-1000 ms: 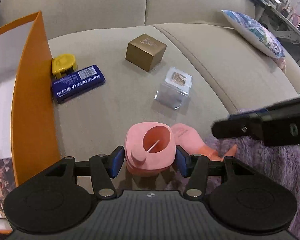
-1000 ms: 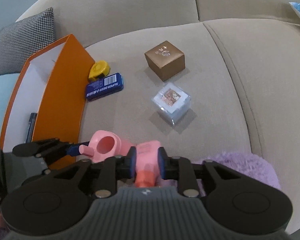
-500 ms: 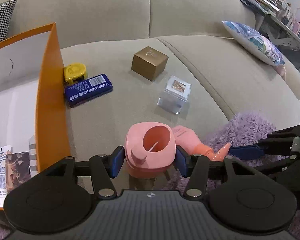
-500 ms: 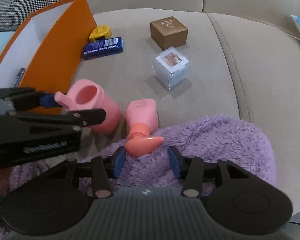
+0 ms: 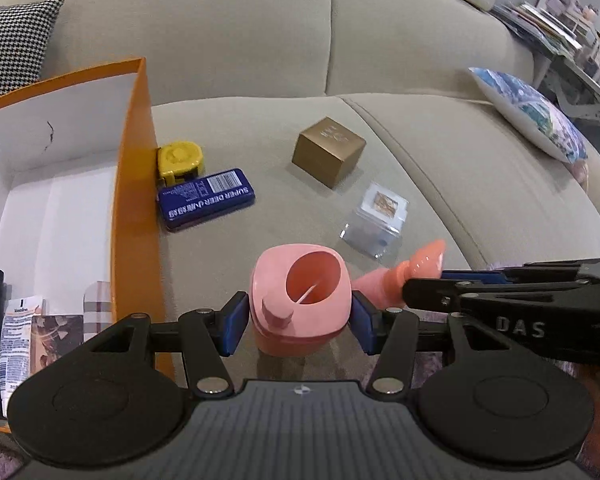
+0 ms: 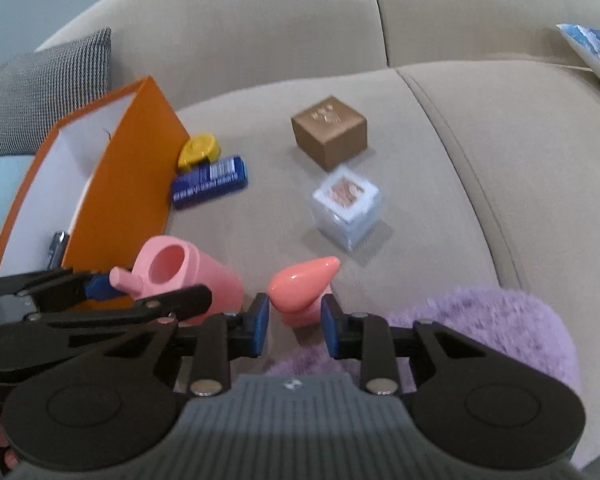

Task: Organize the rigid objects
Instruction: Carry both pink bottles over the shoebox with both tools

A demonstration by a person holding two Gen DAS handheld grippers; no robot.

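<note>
Pink bottle point(image 5: 300, 304) upright, mouth open, a thin white tube showing inside. Left hand-held gripper point(image 5: 298, 322) clamps its body from both sides, blue pads pressed to the walls; the bottle sits low over the sofa seat point(image 5: 440, 168), near the orange box point(image 5: 134, 216). Whether its base touches the cushion cannot be told.

Pump cap point(image 6: 300, 288), same pink, between the pads of the right hand-held gripper point(image 6: 294, 322), nozzle pointing up and away. The jaws have just been closing with the cap between them, and the pads now sit against its neck: a grip, by the look of it. In the left view the cap point(image 5: 404, 276) hangs just to the right of the bottle, apart from it.

Judgement: one gripper steadies the bottle while the other brings the cap back to the open mouth, so the bottle goes into the box whole. Alignment is the hard part: the cap sits tilted, off to one side.

Further out on the seat: blue tin point(image 5: 206, 200) and yellow tape measure point(image 5: 179, 158) against the box wall, brown cube point(image 5: 328, 152), clear cube point(image 5: 376, 220) — all loose, not yet sorted. Box already holds tubes and cartons. Purple rug point(image 6: 480, 332) at the near edge.
</note>
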